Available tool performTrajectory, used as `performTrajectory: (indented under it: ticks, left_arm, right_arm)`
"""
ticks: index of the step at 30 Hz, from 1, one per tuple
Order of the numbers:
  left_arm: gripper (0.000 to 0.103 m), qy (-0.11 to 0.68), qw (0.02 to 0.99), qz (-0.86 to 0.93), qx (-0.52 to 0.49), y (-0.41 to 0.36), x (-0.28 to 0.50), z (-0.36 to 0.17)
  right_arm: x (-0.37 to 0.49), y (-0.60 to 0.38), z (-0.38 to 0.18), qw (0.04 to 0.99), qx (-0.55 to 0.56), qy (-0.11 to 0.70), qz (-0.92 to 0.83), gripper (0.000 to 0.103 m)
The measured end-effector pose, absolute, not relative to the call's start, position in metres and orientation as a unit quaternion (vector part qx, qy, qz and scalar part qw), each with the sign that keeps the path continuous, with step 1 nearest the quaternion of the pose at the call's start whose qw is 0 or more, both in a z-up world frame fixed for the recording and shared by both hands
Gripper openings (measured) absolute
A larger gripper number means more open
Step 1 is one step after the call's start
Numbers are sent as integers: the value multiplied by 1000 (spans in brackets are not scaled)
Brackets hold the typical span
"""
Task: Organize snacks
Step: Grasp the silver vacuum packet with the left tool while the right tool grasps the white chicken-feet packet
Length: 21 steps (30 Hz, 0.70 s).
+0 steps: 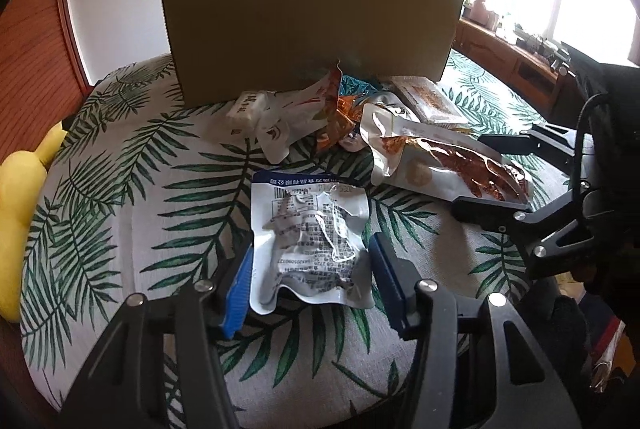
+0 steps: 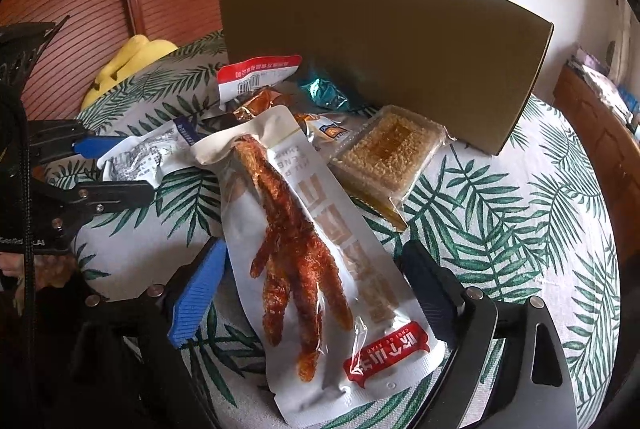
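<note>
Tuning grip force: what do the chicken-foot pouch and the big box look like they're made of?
Chicken-foot pouch: glossy plastic film, likely vacuum-sealed; it has a clear window, creases and glare. Box: matte brown cardboard, probably; flat, dull, with a thin cut edge on its right side.

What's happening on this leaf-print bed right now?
A person works two handheld grippers over loose snacks in front of a brown cardboard box. The left gripper is closed on a crinkled white-and-blue packet. The right gripper straddles a long white chicken-foot pouch, jaws open, not gripping it.
</note>
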<state>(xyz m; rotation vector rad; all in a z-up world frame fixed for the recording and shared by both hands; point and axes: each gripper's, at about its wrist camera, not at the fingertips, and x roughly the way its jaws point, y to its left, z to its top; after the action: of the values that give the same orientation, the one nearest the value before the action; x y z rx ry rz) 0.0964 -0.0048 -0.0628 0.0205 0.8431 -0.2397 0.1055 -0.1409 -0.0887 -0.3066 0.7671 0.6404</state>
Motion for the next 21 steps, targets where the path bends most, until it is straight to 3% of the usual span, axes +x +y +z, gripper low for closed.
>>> performTrajectory:
  ticks: [21]
  left_arm:
    - [54, 380, 917, -121, -12, 0, 82, -49]
  right_arm:
    - [108, -136, -87, 854, -160, 381, 316, 93]
